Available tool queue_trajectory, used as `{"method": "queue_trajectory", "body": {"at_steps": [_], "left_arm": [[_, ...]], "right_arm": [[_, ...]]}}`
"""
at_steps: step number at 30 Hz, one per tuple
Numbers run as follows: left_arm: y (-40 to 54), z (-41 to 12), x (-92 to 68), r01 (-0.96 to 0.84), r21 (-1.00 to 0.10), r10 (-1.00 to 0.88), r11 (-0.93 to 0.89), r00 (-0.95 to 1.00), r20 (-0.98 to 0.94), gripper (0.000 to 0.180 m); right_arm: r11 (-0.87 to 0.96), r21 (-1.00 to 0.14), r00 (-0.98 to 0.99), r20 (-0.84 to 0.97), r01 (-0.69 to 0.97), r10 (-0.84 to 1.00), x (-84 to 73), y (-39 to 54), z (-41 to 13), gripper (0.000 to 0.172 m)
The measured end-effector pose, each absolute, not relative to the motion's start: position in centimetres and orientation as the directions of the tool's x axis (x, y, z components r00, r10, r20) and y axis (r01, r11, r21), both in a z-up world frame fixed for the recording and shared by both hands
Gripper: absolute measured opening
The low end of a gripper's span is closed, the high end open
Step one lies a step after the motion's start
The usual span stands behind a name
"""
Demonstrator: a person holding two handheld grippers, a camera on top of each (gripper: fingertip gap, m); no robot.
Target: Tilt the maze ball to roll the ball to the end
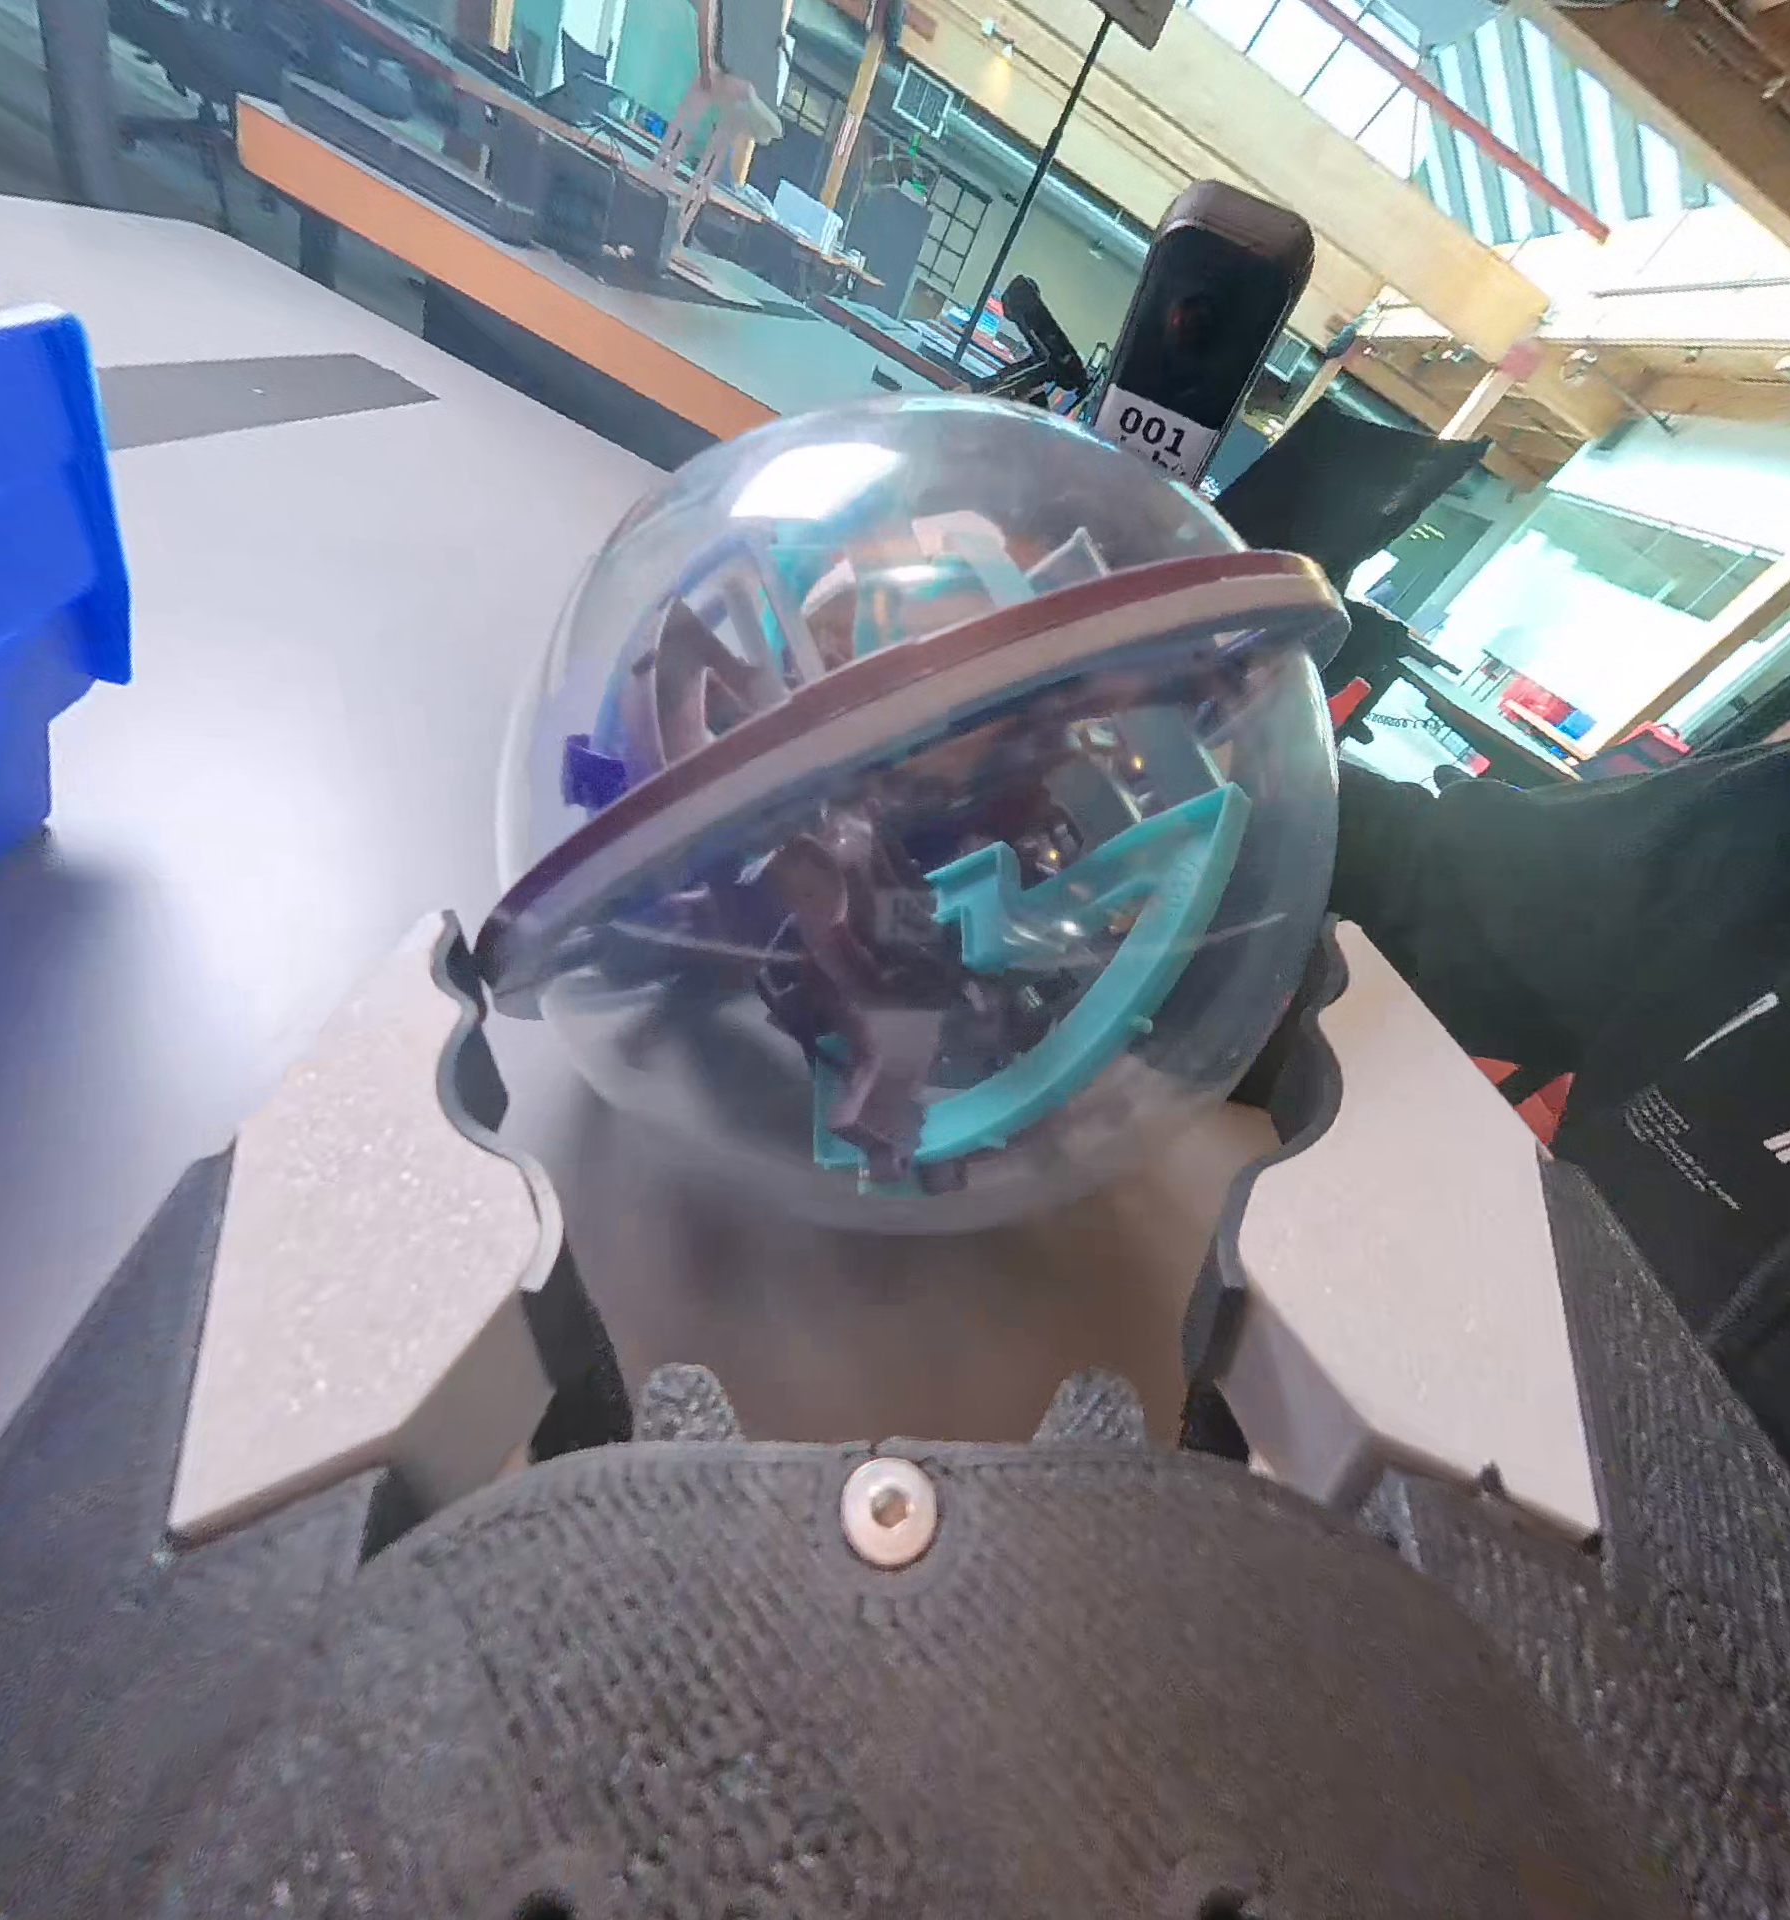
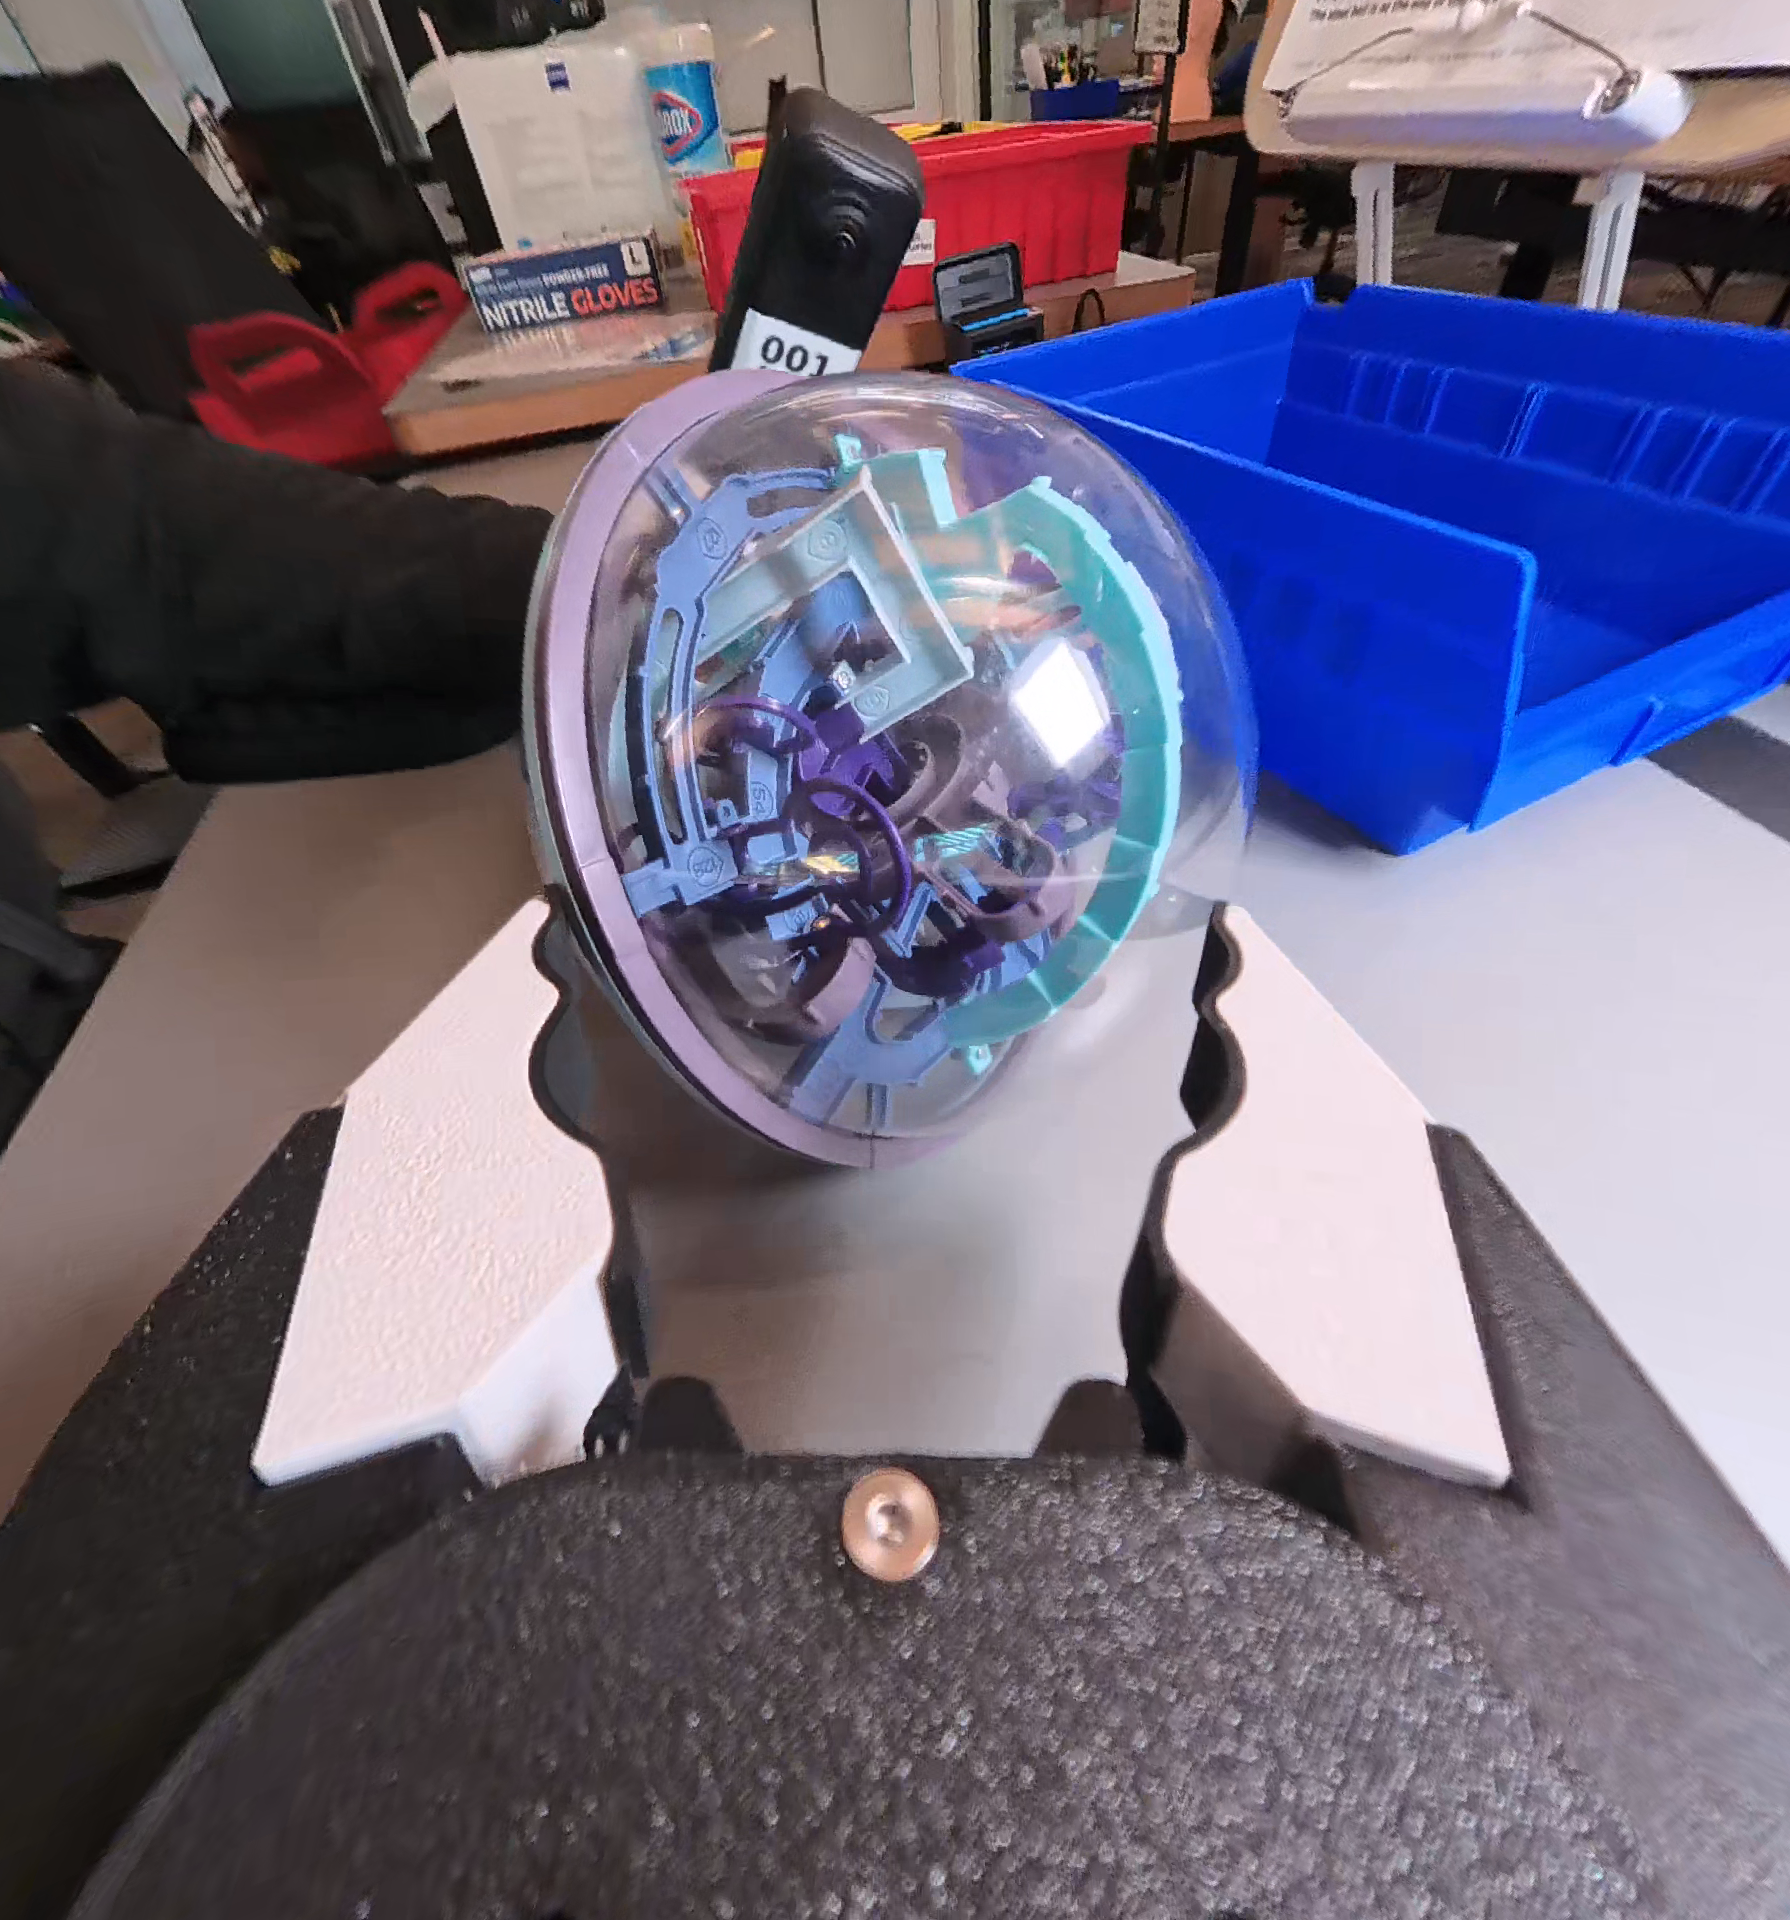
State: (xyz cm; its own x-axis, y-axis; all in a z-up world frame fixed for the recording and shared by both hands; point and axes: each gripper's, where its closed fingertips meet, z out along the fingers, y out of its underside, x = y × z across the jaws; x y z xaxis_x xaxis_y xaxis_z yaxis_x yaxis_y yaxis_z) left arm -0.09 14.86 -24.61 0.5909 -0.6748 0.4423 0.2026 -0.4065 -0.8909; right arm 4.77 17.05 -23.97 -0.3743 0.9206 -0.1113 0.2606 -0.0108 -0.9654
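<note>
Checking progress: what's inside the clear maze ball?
Inside the maze ball: teal, light-blue and purple tracks and purple rings. The small rolling ball isn't clearly discernible; tracks hide the far side.

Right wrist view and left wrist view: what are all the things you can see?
maze ball: one, clear with teal, blue and purple tracks inside, between the gripper fingers
bin: one, blue, on the table beside the ball
table: one, pale grey, under everything
device with a white label: one, black, standing behind the ball
crate: one, red, on the far bench
glove box: one, dark blue, on the far bench
sleeve: one, black, reaching toward the ball
left gripper: one, black and white, fingers on either side of the ball
right gripper: one, black and white, fingers on either side of the ball
</note>
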Motion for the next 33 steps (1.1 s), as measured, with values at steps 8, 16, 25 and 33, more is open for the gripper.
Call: {"method": "queue_trajectory", "body": {"at_steps": [8,16,25,33], "left_arm": [[15.9,-23.3,-1.0,0.335,-0.804,-0.557,-0.492,0.589,0.586,0.147],[16.4,-23.1,-1.7,0.404,-0.729,-0.463,-0.552,0.580,0.671,0.146],[16.9,-22.7,-1.5,0.397,-0.739,-0.414,-0.544,0.639,0.648,0.146],[16.7,-22.3,-1.6,0.358,-0.791,-0.427,-0.496,0.693,0.581,0.145]], "right_arm": [[-0.224,-0.917,-0.358,-0.341,0.329,0.869,4.5,17.6,-24.3,0.114],[-0.163,-0.942,-0.314,-0.256,0.295,0.914,4.7,18.8,-23.8,0.105],[-0.102,-0.953,-0.326,-0.197,0.287,0.925,5.0,18.7,-24.3,0.101],[-0.074,-0.952,-0.341,-0.178,0.297,0.923,4.8,18.2,-25.0,0.103]]}}
